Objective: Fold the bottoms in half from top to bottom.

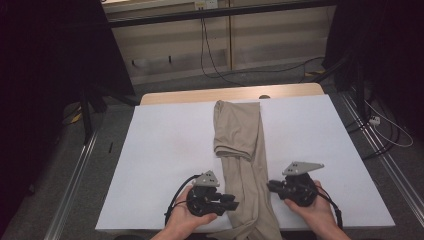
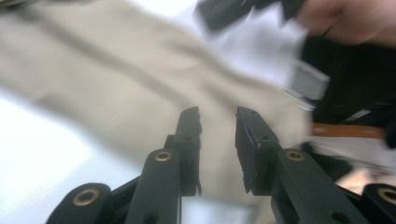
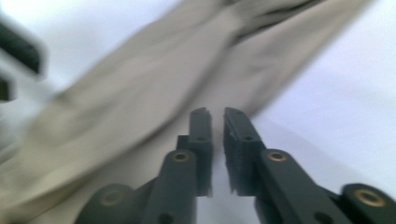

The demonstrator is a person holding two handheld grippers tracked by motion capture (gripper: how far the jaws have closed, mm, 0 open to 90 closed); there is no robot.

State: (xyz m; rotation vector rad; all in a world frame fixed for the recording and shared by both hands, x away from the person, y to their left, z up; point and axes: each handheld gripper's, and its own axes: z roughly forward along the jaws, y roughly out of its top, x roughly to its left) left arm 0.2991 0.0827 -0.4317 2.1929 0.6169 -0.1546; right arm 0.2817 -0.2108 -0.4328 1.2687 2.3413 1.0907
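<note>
Beige cloth, trousers by the look (image 1: 243, 150), laid lengthwise down the middle of the white table cover (image 1: 165, 150); far end folded back on itself near the far edge, near end running off the edge closest to the person

Left gripper (image 1: 232, 202) just beside the cloth's left margin at the near end, tips at or on the fabric edge. Left gripper view: fingers (image 2: 189, 135) parted by a small gap, nothing pinched between them, cloth lying beyond and under the tips; contact cannot be told through the blur

Right gripper (image 1: 270, 186) at the cloth's right margin, opposite the left one, tips pointing inward at the fabric. Right gripper view: fingers (image 3: 201, 135) nearly together, only a thin slit between them, nothing held; tips sit over the line where cloth meets white cover

Each gripper held in one hand, left hand (image 1: 187, 220), right hand (image 1: 315, 210), forearms entering from the near edge

Bare wooden tabletop strip (image 1: 200, 95) beyond the cover; cables on the floor (image 1: 225, 75) behind
</note>
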